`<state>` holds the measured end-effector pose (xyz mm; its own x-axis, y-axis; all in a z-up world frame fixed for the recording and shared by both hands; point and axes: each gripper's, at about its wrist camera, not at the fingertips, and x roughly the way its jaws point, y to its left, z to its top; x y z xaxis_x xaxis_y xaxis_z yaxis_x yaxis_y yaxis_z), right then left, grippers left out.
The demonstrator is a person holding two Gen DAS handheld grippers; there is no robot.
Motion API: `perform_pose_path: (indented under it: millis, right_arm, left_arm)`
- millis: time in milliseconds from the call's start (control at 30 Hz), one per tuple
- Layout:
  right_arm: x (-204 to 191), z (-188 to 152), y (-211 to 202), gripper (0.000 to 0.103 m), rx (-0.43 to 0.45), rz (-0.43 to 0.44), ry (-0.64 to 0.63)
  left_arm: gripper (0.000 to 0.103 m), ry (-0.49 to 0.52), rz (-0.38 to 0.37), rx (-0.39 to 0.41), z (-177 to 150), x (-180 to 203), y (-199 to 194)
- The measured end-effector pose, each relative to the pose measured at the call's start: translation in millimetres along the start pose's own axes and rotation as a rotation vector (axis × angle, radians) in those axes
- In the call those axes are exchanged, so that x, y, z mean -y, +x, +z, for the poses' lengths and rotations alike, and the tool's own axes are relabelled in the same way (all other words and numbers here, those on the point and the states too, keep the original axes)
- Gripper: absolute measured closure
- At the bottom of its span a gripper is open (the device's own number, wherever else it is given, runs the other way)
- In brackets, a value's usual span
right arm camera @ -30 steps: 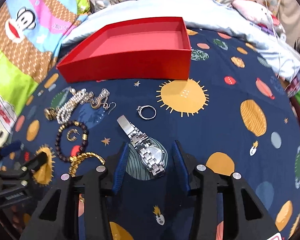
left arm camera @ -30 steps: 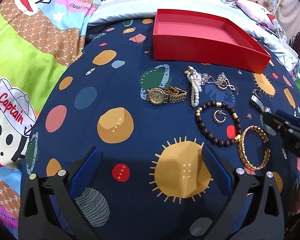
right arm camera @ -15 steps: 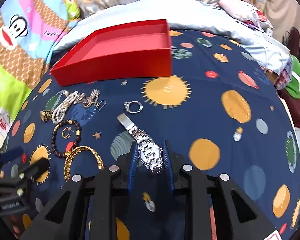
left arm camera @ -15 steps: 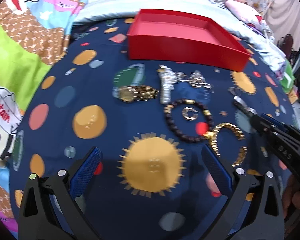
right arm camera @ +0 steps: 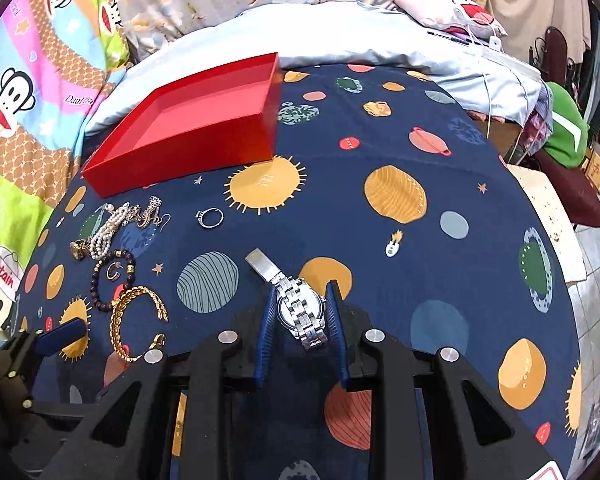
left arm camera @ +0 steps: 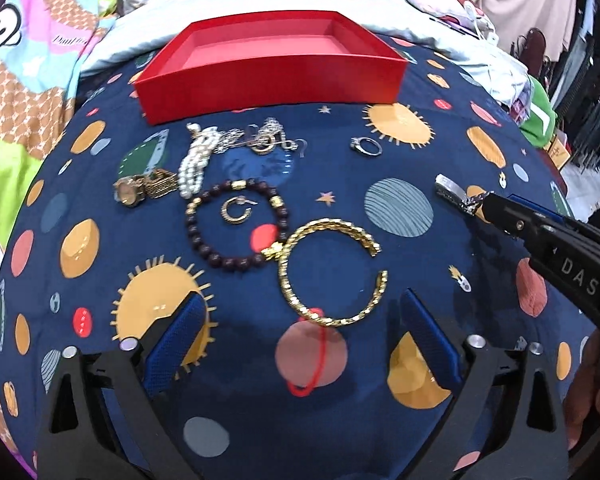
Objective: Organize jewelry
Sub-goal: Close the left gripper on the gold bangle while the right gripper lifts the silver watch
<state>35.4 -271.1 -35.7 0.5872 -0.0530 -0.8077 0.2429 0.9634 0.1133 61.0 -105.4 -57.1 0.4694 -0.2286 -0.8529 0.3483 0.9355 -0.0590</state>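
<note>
The dark blue planet-print blanket [right arm camera: 440, 208] fills both views, and its right half lies bare as far as its far edge, where a pale blue sheet [right arm camera: 380, 56] shows. The red box [left arm camera: 268, 64] sits open at the back of the blanket, its near wall facing me and its floor bare. Between that wall and the jewelry runs a thin strip of open cloth. My left gripper [left arm camera: 300, 344] hangs with its blue pads spread wide and nothing between them; the gold cuff bracelet [left arm camera: 332, 272] lies just ahead of that gap, its open ends turned to the right. Touching the cuff on the left is the dark bead bracelet [left arm camera: 236, 232], which rings a small gold hoop earring [left arm camera: 236, 210]. Behind the beads lie a pearl strand [left arm camera: 196, 164], a gold watch [left arm camera: 144, 188] beside it, and a tangle of silver earrings [left arm camera: 260, 140] close to the box. A silver ring [right arm camera: 210, 217] sits alone, well apart from the rest. My right gripper [right arm camera: 300, 320] is clamped on the silver watch [right arm camera: 300, 308], pads pressed on both sides of the case, with the clasp end sticking out forward over a striped planet's edge.
</note>
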Motion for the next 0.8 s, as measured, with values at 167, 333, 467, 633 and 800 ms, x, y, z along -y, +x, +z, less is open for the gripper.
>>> perform_pose_path:
  millis: [167, 333, 467, 633, 800]
  right_arm:
    - [1, -2, 2, 0.079, -0.006, 0.013, 0.009]
    - [-2, -4, 4, 0.079, -0.008, 0.024, 0.010]
    - [-4, -4, 4, 0.082, -0.009, 0.030, 0.010]
    - [-8, -2, 1, 0.089, -0.009, 0.043, 0.006]
    - [-11, -4, -1, 0.089, -0.007, 0.046, 0.003]
  left_arm:
    - [0.023, 0.025, 0.021, 0.018, 1, 6, 4]
    - [0.043, 0.041, 0.010, 0.039, 3, 7, 2]
    - [0.049, 0.046, -0.009, 0.039, 4, 7, 0]
    - [0.049, 0.026, -0.053, 0.038, 3, 2, -6]
    - [0.049, 0.015, -0.061, 0.064, 3, -5, -21]
